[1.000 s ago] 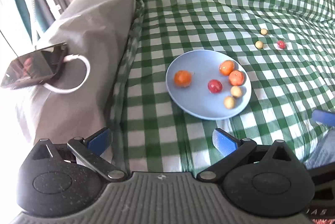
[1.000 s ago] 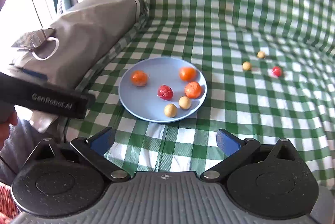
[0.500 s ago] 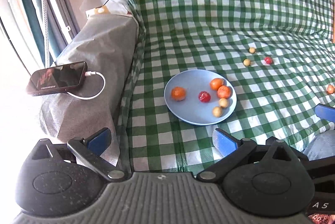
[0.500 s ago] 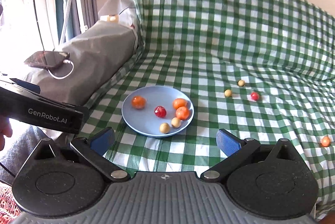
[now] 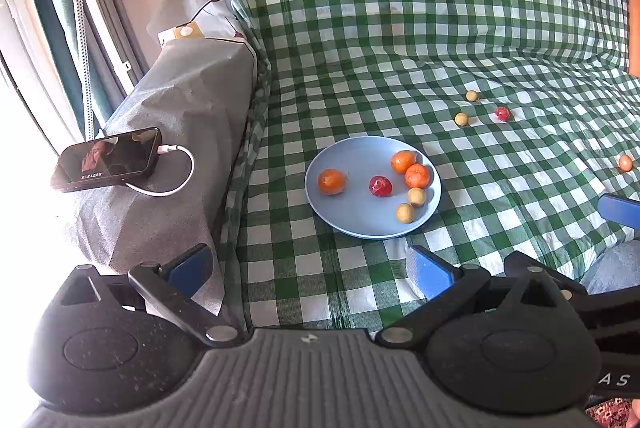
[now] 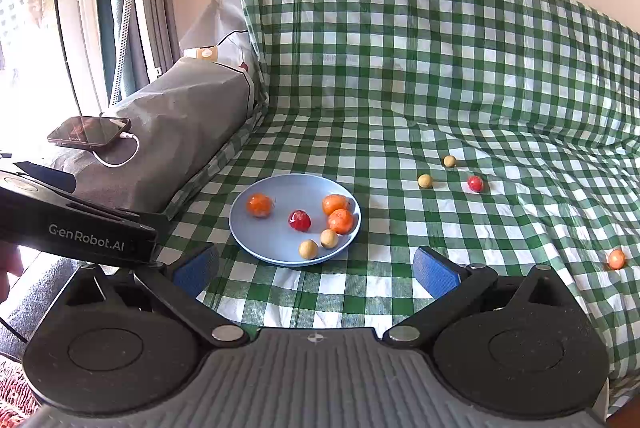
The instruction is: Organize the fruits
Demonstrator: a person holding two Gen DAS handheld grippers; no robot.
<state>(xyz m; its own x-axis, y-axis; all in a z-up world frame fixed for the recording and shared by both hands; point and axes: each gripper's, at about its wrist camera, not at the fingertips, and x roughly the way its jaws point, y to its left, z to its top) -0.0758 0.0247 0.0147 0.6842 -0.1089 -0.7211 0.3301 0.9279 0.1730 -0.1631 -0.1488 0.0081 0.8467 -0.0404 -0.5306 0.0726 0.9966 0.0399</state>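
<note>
Left wrist view: left gripper (image 5: 310,270) spread wide, nothing between the blue pads, held above the near edge of the checked cloth (image 5: 360,48). Blue plate (image 5: 352,220) ahead on the cloth holds three orange fruits, one red, two yellow. Loose on the cloth beyond it, to the right: two yellow fruits (image 5: 461,118), a red one (image 5: 502,113), and an orange one (image 5: 625,162) well apart at far right. Phone (image 5: 106,159) with white cable lies on the grey armrest (image 5: 180,100).

Right wrist view: right gripper (image 6: 316,268) likewise spread and empty, plate (image 6: 260,240) just past its fingers. Left gripper body crosses the left edge.
</note>
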